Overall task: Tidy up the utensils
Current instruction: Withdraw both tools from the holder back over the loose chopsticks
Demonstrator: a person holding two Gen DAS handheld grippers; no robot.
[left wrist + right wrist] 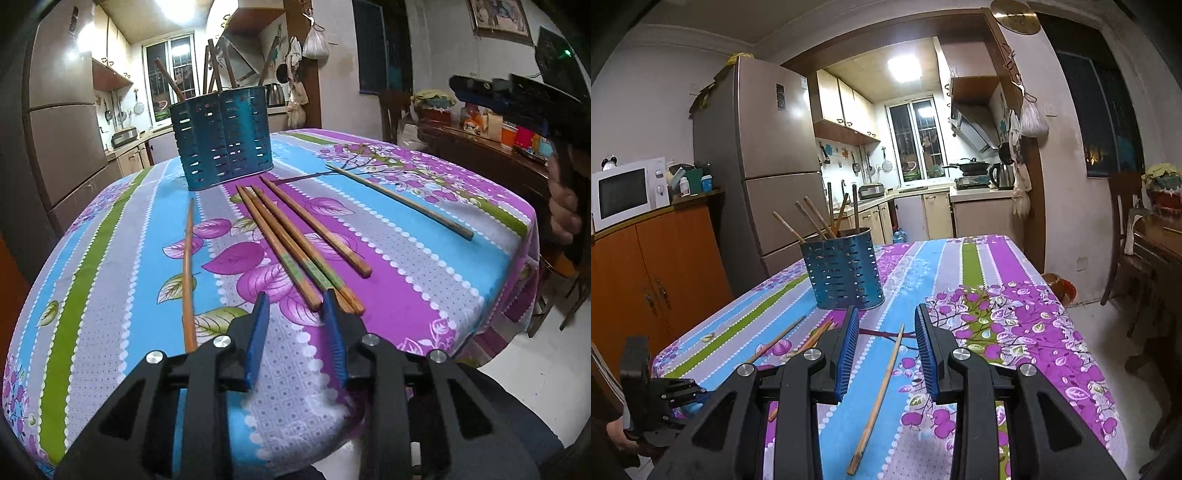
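Both grippers, left [297, 312] and right [886, 326], are held spread and empty above the floral tablecloth [388, 295]. Loose chopsticks [295, 240] lie before the perforated blue holder [225, 144]; if the touching trio is pinched carelessly, neighbours could be dragged or rolled away.

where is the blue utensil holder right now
The blue utensil holder stands upright at the far end of the table, just beyond the loose chopsticks. In the right wrist view it sits left of centre, ahead of the open right gripper.
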